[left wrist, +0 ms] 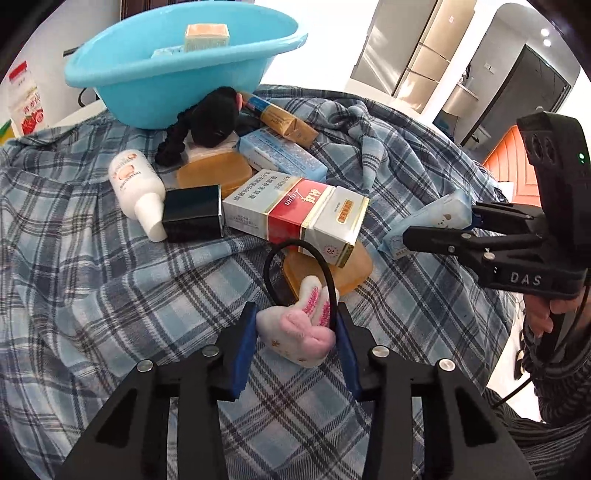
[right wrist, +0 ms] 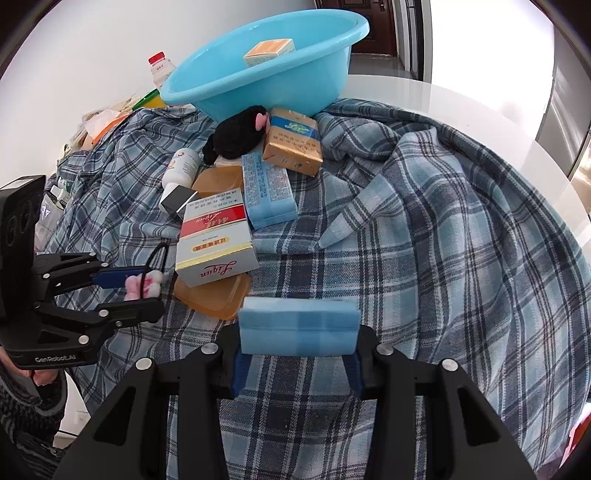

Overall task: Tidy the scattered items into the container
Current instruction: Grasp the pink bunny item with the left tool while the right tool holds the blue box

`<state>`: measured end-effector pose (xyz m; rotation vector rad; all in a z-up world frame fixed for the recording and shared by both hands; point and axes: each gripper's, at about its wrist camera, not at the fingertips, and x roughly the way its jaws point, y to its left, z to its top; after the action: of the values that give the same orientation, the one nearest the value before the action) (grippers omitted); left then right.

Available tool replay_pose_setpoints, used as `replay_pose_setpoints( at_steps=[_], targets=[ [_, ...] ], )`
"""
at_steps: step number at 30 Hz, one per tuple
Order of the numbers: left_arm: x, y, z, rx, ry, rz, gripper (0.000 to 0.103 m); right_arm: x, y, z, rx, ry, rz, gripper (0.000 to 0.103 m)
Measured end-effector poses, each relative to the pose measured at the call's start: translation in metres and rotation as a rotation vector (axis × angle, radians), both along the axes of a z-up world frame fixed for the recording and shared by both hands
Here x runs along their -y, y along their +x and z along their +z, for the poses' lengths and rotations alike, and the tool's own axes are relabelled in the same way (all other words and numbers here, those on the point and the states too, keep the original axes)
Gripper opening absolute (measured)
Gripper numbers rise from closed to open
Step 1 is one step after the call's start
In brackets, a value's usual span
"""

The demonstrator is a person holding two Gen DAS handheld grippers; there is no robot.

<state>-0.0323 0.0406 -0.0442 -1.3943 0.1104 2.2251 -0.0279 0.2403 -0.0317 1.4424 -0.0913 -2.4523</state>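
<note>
blue-padded left gripper (left wrist: 295, 332) angled steeply down, clamped on pink-and-white plush bunny hair tie (left wrist: 303, 332) just above plaid cloth (left wrist: 110, 295) | right gripper (right wrist: 297, 354) tilted down, gripping light blue tissue pack (right wrist: 299, 328) | turquoise plastic basin (left wrist: 166, 74) beyond clutter

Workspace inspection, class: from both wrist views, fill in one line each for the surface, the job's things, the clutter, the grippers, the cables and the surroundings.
Surface: rumpled plaid cloth over a white table.
Job's things: blue basin already holding a small box; red-and-white carton, white bottle, black box, black plush and amber soap bars still lie outside.
Clutter: a red-capped bottle behind the cloth.
Grippers: left gripper shut on the plush hair tie; right gripper shut on the blue tissue pack.
Cables: nothing seen on the table.
Surroundings: steel fridge, dark door.
</note>
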Motion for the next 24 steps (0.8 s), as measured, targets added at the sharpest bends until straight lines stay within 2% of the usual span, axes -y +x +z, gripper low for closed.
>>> replay_pose_setpoints(
  at_steps=[8, 16, 22, 24],
  targets=[
    [0.009, 0.014, 0.013, -0.032, 0.008, -0.002, 0.042, 0.008, 0.008, -0.001, -0.002, 0.039, 0.023, 0.04],
    [0.005, 0.013, -0.009, 0.004, -0.029, 0.014, 0.043, 0.012, 0.005, -0.013, 0.016, 0.078, 0.02, 0.041],
    [0.009, 0.012, -0.012, 0.009, -0.024, 0.031, 0.044, 0.006, 0.008, -0.008, -0.019, 0.06, -0.011, 0.036],
    [0.011, 0.012, -0.008, 0.002, -0.014, 0.035, 0.042, 0.003, 0.011, -0.003, -0.02, 0.025, -0.011, 0.036]
  ],
)
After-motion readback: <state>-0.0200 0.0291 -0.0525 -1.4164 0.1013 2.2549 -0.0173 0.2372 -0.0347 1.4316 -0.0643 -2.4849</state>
